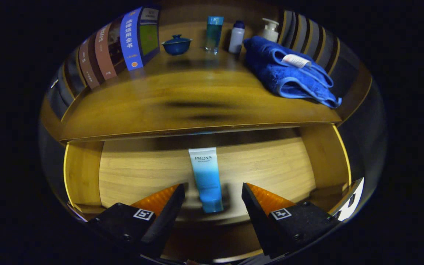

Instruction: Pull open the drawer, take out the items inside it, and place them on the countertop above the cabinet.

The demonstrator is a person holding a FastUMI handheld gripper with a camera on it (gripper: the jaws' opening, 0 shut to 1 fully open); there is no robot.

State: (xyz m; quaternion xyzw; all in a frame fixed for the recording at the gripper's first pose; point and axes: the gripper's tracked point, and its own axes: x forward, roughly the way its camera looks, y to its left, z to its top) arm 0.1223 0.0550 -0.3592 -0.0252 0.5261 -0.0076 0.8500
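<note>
Hand-held gripper (213,189) spread wide around the blue "PROYA" tube (207,179) in the open drawer (142,169) — apparently untouched.

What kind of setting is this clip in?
Likely a mock home vanity or bedroom cabinet: a wooden countertop with books, toiletry bottles and a blue towel, above an open drawer holding a tube between the open gripper fingers.

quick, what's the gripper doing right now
gripper: open, holding nothing, its fingers either side of the blue tube in the open drawer.
</note>
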